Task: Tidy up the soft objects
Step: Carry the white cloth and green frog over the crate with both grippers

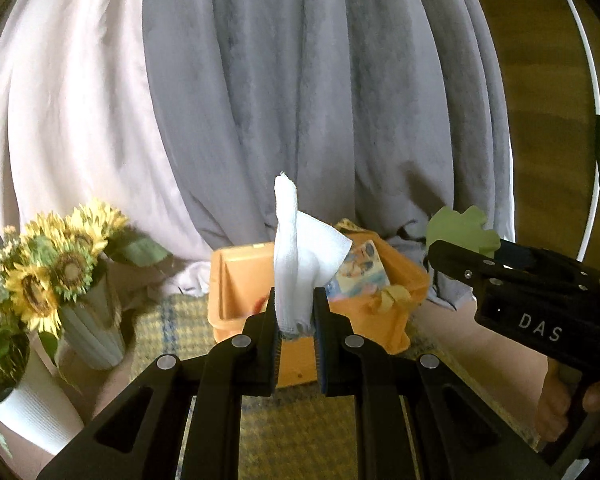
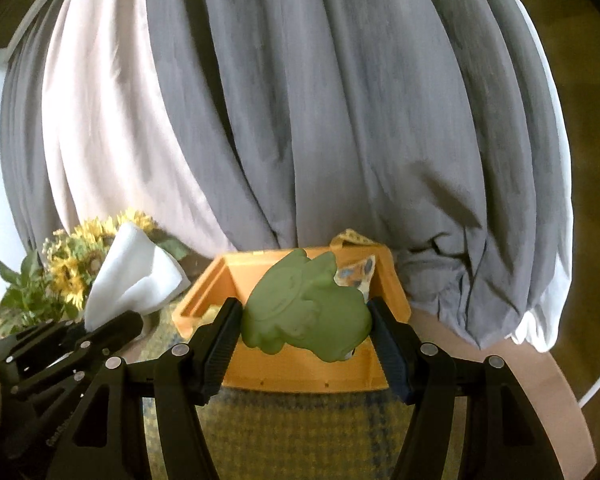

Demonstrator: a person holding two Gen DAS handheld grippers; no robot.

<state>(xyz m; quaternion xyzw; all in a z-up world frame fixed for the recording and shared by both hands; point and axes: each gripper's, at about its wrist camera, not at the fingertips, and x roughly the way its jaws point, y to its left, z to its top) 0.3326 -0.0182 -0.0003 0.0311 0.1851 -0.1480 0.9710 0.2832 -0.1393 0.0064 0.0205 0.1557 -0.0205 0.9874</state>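
My left gripper (image 1: 295, 322) is shut on a white cloth (image 1: 300, 256), which stands up between its fingers just in front of the orange bin (image 1: 240, 280). It also shows in the right wrist view, the cloth (image 2: 136, 280) at the left. My right gripper (image 2: 305, 332) is shut on a green soft toy (image 2: 304, 312) and holds it over the orange bin (image 2: 296, 372). In the left wrist view the right gripper (image 1: 440, 250) comes in from the right with the green toy (image 1: 460, 228) at its tip. A printed soft item (image 1: 360, 268) lies in the bin.
The bin stands on a yellow checked mat (image 2: 300, 432) on a round table. Sunflowers in a ribbed vase (image 1: 88, 332) and a white vase (image 1: 32, 408) stand at the left. Grey and white curtains (image 2: 300, 120) hang behind the bin.
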